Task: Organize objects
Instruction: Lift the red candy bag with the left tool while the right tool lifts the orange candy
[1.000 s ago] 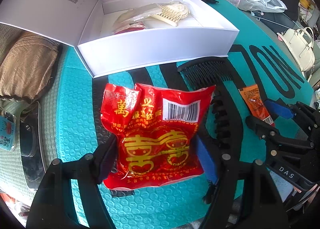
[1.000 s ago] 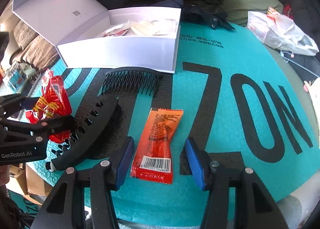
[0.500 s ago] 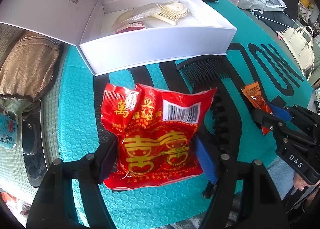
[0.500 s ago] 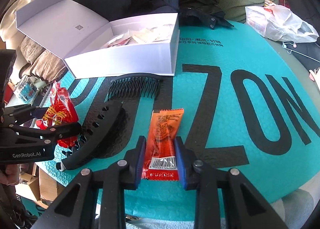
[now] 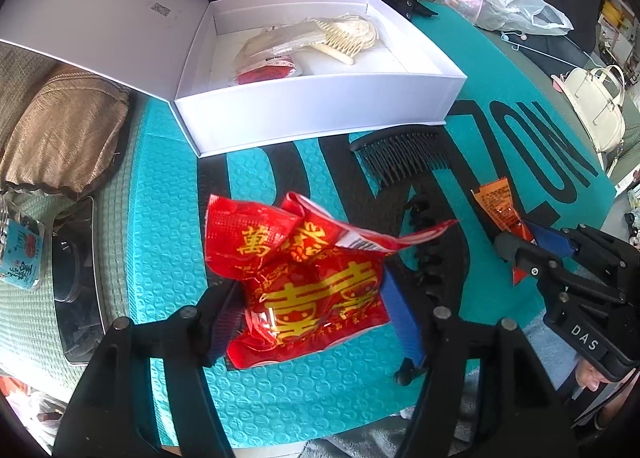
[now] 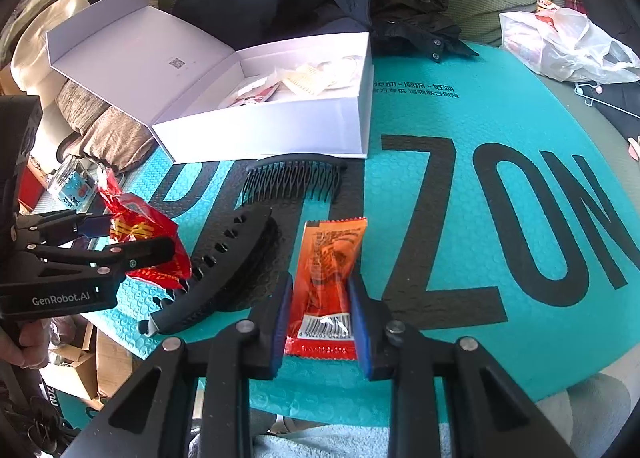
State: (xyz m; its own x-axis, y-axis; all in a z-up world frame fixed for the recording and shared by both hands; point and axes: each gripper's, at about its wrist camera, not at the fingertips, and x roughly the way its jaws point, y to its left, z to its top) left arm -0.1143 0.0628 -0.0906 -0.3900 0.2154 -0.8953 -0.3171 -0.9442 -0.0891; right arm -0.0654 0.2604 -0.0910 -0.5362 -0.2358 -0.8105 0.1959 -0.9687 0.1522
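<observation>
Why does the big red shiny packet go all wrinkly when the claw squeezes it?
The red packet is probably thin, floppy foil: it buckles between the left claw, which has just been closing. It looks light, and its glossy skin may slip.

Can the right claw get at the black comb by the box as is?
Probably not yet: the right claw is shut on the orange sachet. The black comb itself lies uncovered just beyond.

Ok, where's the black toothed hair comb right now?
In the right wrist view the black toothed hair comb lies on the teal mat, just before the open white box, beyond the orange sachet.
</observation>
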